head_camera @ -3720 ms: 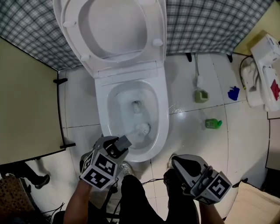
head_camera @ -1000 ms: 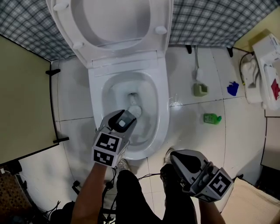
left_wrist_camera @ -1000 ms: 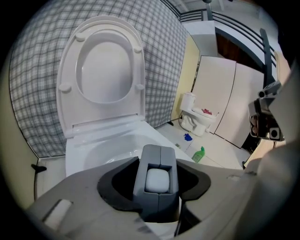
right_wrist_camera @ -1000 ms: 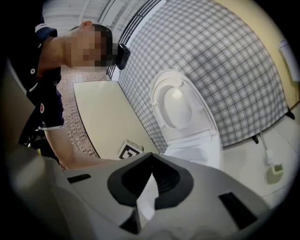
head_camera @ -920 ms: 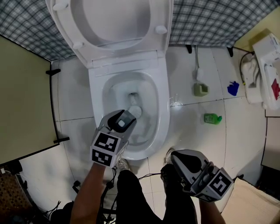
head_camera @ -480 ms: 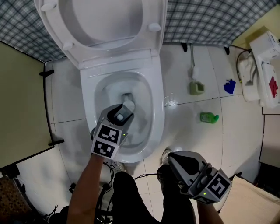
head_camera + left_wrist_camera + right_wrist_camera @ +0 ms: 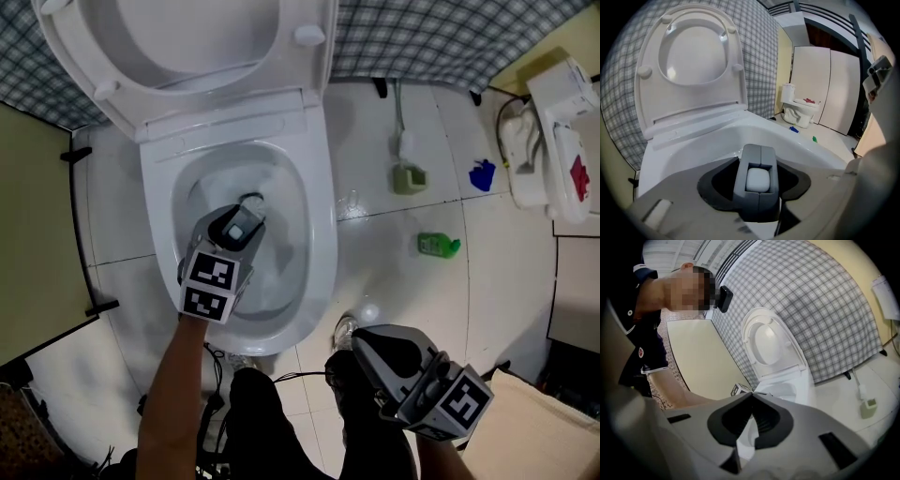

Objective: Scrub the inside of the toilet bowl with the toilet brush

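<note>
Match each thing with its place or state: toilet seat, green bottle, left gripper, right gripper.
Things:
1. toilet seat
2. green bottle
3. left gripper
4. right gripper

Places or states:
A. jaws together, nothing between them
B. raised
C. on the floor
D. jaws closed on the brush handle

Pairs: 1-B, 2-C, 3-D, 4-A

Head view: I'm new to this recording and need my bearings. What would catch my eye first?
The white toilet, seat raised, fills the upper left. Over its bowl the left hand-held gripper is clamped on the toilet brush handle; the right hand-held gripper hangs shut and empty at lower right. A green bottle lies on the floor tiles.
</note>
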`<action>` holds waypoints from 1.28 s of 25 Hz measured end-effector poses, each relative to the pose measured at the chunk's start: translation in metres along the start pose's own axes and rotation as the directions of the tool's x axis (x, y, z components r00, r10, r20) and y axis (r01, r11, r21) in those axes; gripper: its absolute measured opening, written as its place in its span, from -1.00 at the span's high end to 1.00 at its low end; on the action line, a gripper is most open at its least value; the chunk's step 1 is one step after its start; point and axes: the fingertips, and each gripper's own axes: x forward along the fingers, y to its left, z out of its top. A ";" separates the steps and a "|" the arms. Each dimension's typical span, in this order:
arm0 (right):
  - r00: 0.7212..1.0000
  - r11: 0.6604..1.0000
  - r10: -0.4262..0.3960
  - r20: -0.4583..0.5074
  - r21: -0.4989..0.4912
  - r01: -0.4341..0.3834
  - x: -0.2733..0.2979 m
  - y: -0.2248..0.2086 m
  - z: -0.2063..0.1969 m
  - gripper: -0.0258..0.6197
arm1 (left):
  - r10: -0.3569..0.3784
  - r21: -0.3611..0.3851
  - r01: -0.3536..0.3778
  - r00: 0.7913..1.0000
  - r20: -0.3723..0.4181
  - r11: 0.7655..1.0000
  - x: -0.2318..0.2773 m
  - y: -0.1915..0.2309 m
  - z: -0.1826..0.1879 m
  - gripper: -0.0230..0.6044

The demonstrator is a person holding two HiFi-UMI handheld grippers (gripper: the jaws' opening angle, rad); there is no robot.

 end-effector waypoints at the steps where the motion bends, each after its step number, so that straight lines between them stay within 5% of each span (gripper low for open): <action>1: 1.000 1.000 -0.002 0.000 0.001 0.002 0.000 -0.002 0.000 0.92 | -0.002 -0.001 0.002 1.000 0.003 1.000 0.003 0.002 0.000 0.25; 12: 0.999 0.999 -0.031 -0.023 0.012 0.031 -0.023 -0.006 -0.016 0.92 | 0.010 -0.035 -0.010 1.000 -0.009 0.999 0.019 0.024 -0.001 0.25; 20: 1.000 1.000 0.005 0.015 -0.012 -0.005 -0.023 0.015 0.008 0.92 | -0.074 0.046 0.076 0.996 -0.047 0.996 -0.035 -0.013 0.000 0.25; 26: 0.999 0.999 0.042 0.025 -0.022 -0.041 -0.018 0.042 0.021 0.92 | -0.142 -0.017 0.141 0.989 -0.044 0.990 -0.090 -0.023 0.013 0.25; 32: 0.997 0.996 0.075 0.025 -0.040 -0.074 -0.012 0.071 0.027 0.92 | -0.137 -0.100 0.141 0.989 0.046 0.985 -0.144 -0.030 0.023 0.25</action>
